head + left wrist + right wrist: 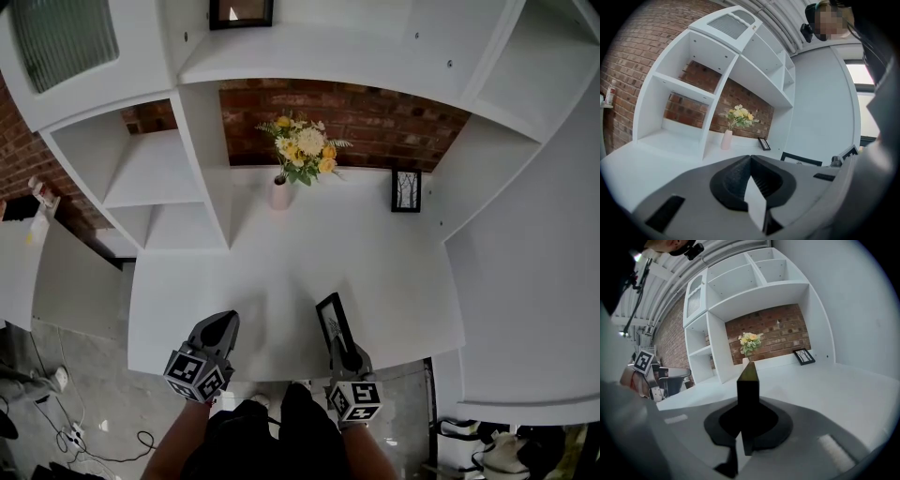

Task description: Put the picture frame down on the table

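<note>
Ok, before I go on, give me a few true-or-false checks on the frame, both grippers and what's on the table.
1. The right gripper is clamped on the picture frame. True.
2. The left gripper holds a second frame. False: its jaws are together with nothing between them.
3. A vase of flowers stands at the back of the table. True.
4. The small frame at the back right lies face down. False: it stands upright by the brick wall.
5. The held picture frame lies flat on the table. False: it is up on edge in the right gripper's jaws.
</note>
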